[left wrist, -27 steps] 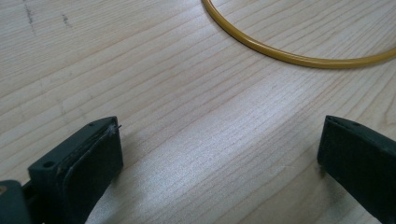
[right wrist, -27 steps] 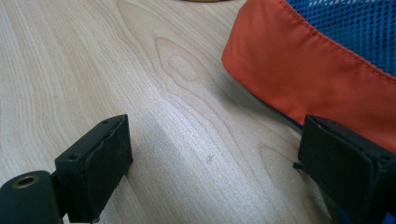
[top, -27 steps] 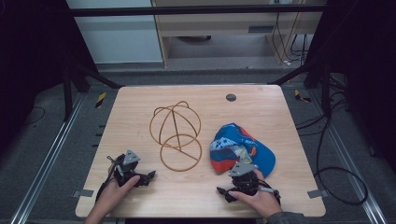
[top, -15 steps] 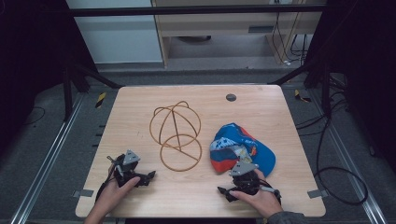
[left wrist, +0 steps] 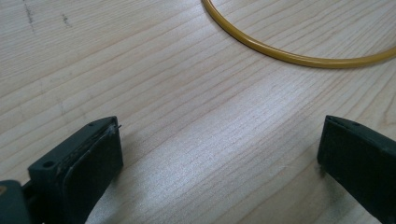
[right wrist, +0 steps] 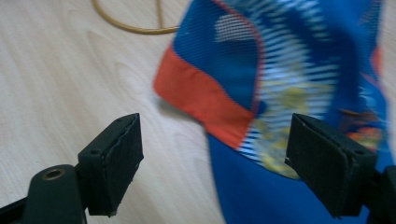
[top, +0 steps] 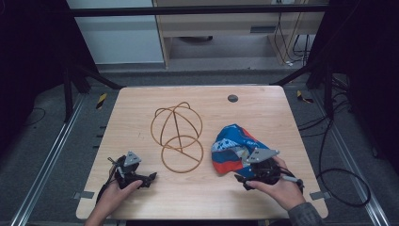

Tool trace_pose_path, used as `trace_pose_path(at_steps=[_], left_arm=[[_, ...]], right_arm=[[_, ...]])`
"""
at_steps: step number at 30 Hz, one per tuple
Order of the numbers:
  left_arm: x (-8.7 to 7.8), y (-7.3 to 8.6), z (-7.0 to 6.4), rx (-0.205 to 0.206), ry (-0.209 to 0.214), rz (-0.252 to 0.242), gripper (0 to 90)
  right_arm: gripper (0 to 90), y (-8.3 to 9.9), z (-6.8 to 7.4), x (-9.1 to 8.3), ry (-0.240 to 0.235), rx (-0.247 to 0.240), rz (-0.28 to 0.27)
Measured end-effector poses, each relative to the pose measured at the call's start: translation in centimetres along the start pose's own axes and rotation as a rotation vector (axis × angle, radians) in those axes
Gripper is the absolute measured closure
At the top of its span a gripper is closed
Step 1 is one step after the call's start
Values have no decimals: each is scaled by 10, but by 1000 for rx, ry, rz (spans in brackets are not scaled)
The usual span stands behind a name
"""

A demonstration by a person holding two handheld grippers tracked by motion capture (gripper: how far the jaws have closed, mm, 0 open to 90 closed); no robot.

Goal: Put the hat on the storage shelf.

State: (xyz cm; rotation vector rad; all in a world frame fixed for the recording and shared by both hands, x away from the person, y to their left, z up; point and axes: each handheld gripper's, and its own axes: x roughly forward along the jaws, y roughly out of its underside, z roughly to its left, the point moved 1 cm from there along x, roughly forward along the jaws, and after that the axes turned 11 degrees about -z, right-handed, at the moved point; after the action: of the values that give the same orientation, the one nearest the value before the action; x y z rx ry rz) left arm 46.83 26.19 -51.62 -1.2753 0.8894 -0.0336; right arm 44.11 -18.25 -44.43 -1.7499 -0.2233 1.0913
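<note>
1. Right gripper (right wrist: 212,163): jaws spread, bracketing the edge of the cap (right wrist: 299,84); nothing pinched.
2. Left gripper (left wrist: 219,154): jaws spread over bare table (left wrist: 154,93), lower left of high view.
3. Cap lies right of centre, beside the wire frame (top: 178,136).
4. Judgement: grasp not yet made; lifting remains.
5. No legible writing.

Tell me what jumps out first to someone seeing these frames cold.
The blue, white and orange cap at the table's right front, brightest thing there, with the right tongs open just before its orange edge. Next, the golden wire stand of crossed hoops at mid-table, left of the cap. The left tongs rest open on bare wood at the left front, short of the stand's base ring.
</note>
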Motion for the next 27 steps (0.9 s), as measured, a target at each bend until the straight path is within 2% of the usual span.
trace_pose_path(at_steps=[4, 5, 6, 9, 10, 12, 20, 27], left_arm=[[0, 0, 0, 1, 0, 0, 0], [0, 0, 0, 1, 0, 0, 0], [0, 0, 0, 0, 0, -1, 0], [0, 0, 0, 3, 1, 3, 0], [0, 0, 0, 3, 1, 3, 0], [0, 0, 0, 3, 1, 2, 0], [0, 0, 0, 1, 1, 0, 0], [0, 0, 0, 1, 2, 1, 0]], right_arm=[[190, -10, -23, -8, 41, 12, 71], [190, -10, -23, -8, 41, 12, 71], [189, -16, -34, -10, 48, 16, 104], [188, -24, -46, -10, 49, 27, 128], [188, -24, -46, -10, 49, 27, 128], [190, -32, -56, -10, 55, 22, 161], [216, -49, -75, 0, 30, 33, 198], [244, -59, -81, 12, 4, 49, 232]])
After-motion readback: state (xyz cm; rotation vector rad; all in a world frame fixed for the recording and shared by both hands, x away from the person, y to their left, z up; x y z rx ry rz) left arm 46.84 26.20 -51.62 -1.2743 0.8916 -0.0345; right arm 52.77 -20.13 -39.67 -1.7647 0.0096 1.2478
